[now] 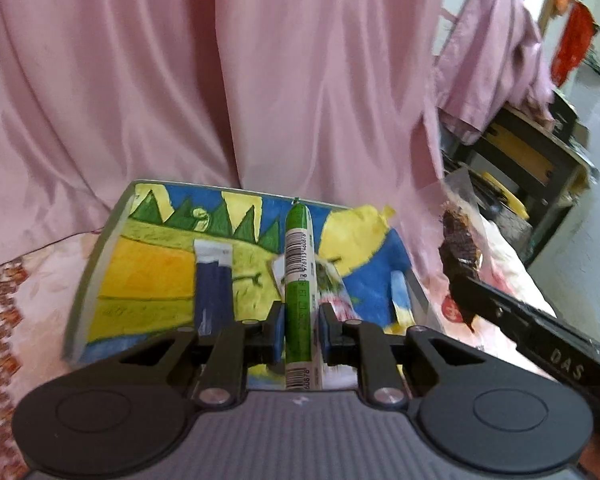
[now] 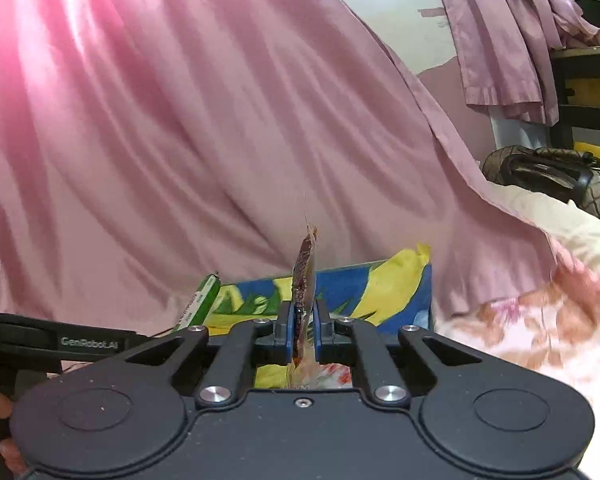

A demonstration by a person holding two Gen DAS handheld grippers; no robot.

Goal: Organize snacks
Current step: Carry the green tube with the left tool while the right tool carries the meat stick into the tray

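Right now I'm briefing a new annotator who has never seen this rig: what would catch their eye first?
A wall of pink curtain fills the background. Below it lies a painted tray, bright yellow, blue and green. Over it, the left gripper is shut on a green sausage stick, and the right gripper is shut on a dark snack packet.

A bed under a floral sheet (image 1: 8,320) carries a painted tray (image 1: 148,280); pink cloth (image 1: 180,80) drapes over the bed's far edge.
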